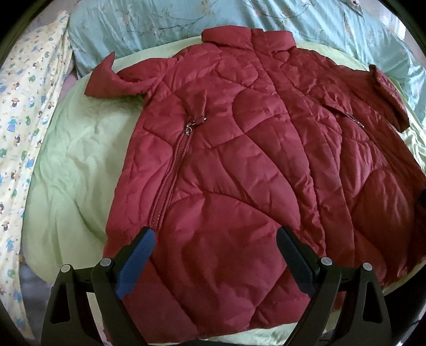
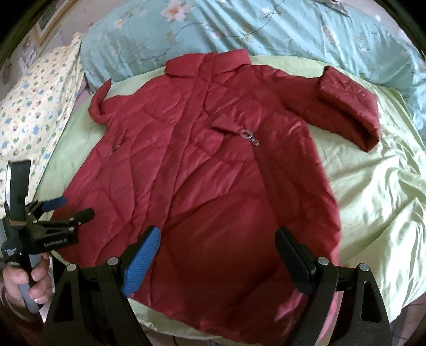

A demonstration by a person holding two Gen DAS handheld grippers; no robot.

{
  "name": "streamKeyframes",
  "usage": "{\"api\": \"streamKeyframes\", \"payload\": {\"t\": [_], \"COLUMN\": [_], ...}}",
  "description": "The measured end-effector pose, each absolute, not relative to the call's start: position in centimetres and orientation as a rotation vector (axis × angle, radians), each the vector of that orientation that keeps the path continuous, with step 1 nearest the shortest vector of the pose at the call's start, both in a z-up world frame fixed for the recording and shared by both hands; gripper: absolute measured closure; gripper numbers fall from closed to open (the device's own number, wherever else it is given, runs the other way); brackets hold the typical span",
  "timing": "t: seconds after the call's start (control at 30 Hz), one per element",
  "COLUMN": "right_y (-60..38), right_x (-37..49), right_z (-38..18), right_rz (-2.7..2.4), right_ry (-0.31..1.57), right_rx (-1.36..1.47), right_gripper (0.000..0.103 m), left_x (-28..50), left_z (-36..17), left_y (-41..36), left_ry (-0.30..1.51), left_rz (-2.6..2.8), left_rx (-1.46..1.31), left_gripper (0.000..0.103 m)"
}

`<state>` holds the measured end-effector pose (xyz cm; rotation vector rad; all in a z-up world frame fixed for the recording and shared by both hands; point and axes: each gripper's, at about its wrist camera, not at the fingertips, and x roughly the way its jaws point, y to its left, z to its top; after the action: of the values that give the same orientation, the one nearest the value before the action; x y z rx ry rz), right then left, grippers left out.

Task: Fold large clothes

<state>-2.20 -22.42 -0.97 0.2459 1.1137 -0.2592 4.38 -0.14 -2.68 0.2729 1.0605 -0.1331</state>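
One red jacket [image 1: 239,159] lies flat; left gripper [image 1: 215,263] and right gripper [image 2: 217,262] both spread, empty.

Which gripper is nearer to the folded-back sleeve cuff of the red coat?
The right gripper. It hovers over the hem below the cuff; the left gripper hangs at the coat's opposite edge.

**A bedroom in a home**

A bed fills both views, spread with a pale green quilt [image 1: 80,165]. Along its head lies rumpled teal bedding with a floral print [image 2: 239,32], and beside that a yellow pillow with a small cartoon pattern [image 2: 40,106]. A framed picture [image 2: 50,18] hangs behind.
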Motion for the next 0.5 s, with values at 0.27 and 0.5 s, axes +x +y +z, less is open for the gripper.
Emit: {"api": "streamKeyframes", "payload": {"t": [0.27,0.5], "right_y": [-25.4,-29.3], "right_x": [-1.6,-0.6], "right_z": [-0.2,0.6], "right_rz": [-0.323,-0.390], "right_ry": [1.075,1.026], "right_rx": [0.240,0.225], "right_gripper": [0.014,0.014], "left_x": [5.9,7.2], "left_z": [-3.0,-2.8], "left_y": [-0.1,0.0], "left_ry": [1.076,1.064], "left_rz": [-0.125,-0.108], "left_rx": [0.284,0.280], "left_gripper": [0.010,0.010]}}
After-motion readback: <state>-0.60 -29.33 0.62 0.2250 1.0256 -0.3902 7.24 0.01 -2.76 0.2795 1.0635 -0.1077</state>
